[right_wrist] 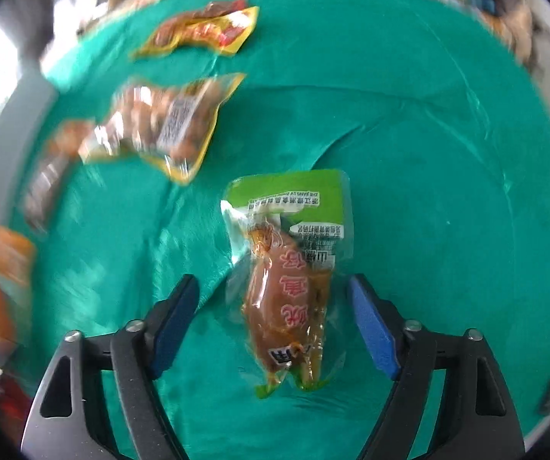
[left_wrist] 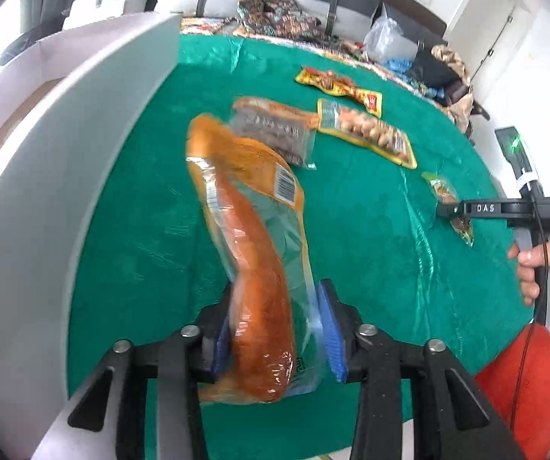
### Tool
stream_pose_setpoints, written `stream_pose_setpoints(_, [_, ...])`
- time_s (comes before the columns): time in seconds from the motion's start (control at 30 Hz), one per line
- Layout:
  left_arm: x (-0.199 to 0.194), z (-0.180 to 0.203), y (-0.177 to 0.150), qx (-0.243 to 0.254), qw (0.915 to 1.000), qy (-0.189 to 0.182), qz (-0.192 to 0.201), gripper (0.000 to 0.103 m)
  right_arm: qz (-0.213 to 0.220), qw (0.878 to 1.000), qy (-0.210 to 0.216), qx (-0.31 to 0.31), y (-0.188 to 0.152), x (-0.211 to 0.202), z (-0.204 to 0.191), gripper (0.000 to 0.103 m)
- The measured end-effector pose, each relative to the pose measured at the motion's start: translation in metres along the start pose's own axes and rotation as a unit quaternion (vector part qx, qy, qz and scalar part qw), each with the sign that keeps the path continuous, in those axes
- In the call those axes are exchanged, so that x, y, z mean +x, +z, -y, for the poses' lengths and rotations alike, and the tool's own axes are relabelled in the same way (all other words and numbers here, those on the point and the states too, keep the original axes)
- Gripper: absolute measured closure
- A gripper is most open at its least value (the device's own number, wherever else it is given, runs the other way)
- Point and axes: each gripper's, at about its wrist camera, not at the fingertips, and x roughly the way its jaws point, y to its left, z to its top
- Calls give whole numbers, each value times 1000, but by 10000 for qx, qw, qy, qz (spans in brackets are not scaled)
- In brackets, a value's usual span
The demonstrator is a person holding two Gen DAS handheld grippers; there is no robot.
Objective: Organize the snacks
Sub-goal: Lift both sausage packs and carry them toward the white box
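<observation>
Meanwhile, at the left edge of the green tablecloth [left_wrist: 370, 230] stands a white box [left_wrist: 64, 153], its wall upright and its inside not visible. Beside it, the left gripper [left_wrist: 275, 329] is clamped on a long orange sausage pack [left_wrist: 252, 230], lifted clear of the cloth. Further right, 3 packs lie flat and unsorted: a brown snack pack [left_wrist: 275, 130], a yellow nut pack [left_wrist: 370, 134] and a yellow-red pack [left_wrist: 340, 84]. At the right, the right gripper [right_wrist: 275, 326] hovers with its blue pads spread apart on either side of a small green-topped pack [right_wrist: 290, 268], not yet closed on it. Sorting looks early: 1 pack in hand, 4 waiting.
</observation>
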Motion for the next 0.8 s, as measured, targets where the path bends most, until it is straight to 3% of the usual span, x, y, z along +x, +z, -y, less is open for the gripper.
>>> stream_pose_setpoints(0.07, [-8, -3, -3, -59, 9999, -82, 63, 69, -86, 9998, 41, 189, -6, -2, 0, 48])
stream_pose_setpoints(0.1, [-9, -3, -4, -62, 9999, -93, 96, 69, -88, 9994, 131, 319, -10, -6, 2, 61])
stream_pose_setpoints(0.17, [-11, -4, -5, -82, 9998, -131, 140, 70, 34, 9986, 267, 460, -17, -21, 6, 67])
stream_pose_setpoints(0.23, [-8, -4, -5, -133, 9997, -181, 128, 71, 201, 9919, 854, 915, -25, -35, 17, 68])
stream_pose_setpoints(0.33, [-8, -8, -5, -284, 9990, -314, 135, 73, 287, 9891, 972, 1071, -38, -42, 21, 68])
stream_pose_setpoints(0.43, [-15, -12, -4, -396, 9982, -389, 226, 73, 367, 9736, 1762, 1403, -54, -49, 18, 68])
stream_pose_setpoints(0.57, [-23, -19, -1, -612, 9964, -516, 292, 73, 119, 9800, 1625, 1146, -57, -39, -11, 68])
stream_pose_setpoints(0.67, [-44, -23, 4, -733, 9943, -624, 463, 73, 101, 9702, 2055, 1277, -57, -37, -23, 68])
stream_pose_setpoints(0.8, [-91, -43, 20, -921, 9892, -618, 957, 73, 415, 9631, 2491, 927, -40, -72, -66, 68])
